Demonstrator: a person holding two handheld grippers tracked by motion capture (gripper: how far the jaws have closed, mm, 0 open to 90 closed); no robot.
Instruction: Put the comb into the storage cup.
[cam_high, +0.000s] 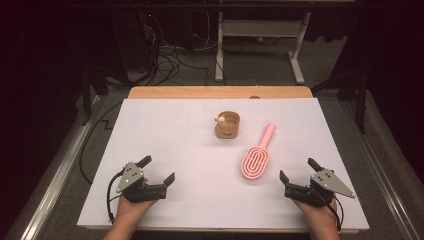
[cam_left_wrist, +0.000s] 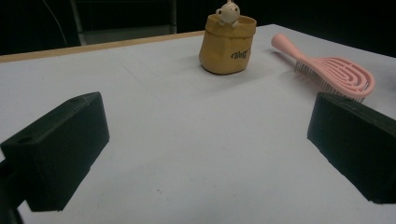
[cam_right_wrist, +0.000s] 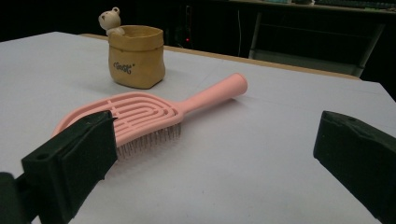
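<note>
While both tongs sit released and empty at the frame's bottom, left tongs (cam_high: 159, 169) lower left, right tongs (cam_high: 298, 170) lower right, the brush (cam_high: 256, 155) lies right of centre on the surface (cam_high: 165, 135), the pouch (cam_high: 227, 125) above centre.

place: lab or workshop | signs: cables (cam_high: 170, 62) trailing over grey floor beyond the tabletop's far edge | white desk frame (cam_high: 260, 40) standing behind | dark surroundings enclosing white-covered tabletop (cam_high: 200, 150)
</note>
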